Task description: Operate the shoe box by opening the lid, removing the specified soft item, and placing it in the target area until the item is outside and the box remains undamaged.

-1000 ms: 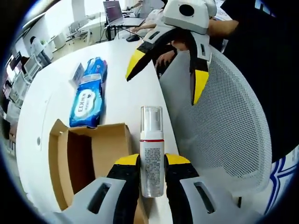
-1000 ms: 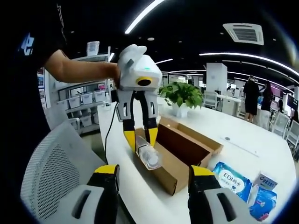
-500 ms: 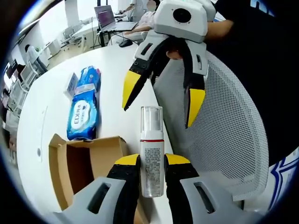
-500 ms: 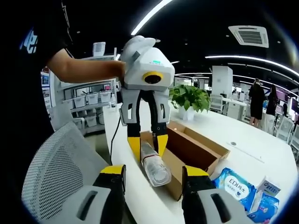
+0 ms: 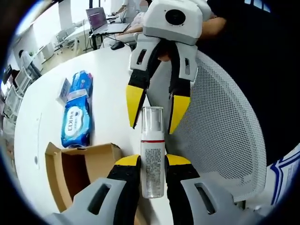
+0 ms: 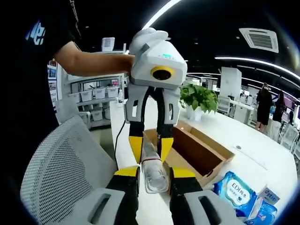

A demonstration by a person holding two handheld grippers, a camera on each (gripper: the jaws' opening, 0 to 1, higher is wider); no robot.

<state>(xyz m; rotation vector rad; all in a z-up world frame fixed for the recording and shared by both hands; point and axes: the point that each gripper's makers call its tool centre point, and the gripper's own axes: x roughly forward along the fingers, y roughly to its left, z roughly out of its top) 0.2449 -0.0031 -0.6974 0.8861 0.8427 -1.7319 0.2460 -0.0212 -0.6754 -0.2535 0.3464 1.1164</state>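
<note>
In the left gripper view, a wipes pack (image 5: 75, 121) lies on the table (image 5: 110, 75) beside the open cardboard box (image 5: 77, 171). The left gripper (image 5: 153, 161) clamps the bottle (image 5: 152, 157) body. The right gripper (image 5: 154, 110) closes around its clear cap, apparently touching.

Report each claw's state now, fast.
Left claw: closed on the foam pump bottle, gripping its body.
Right claw: jaws at either side of the bottle's clear cap; contact cannot be told.
</note>
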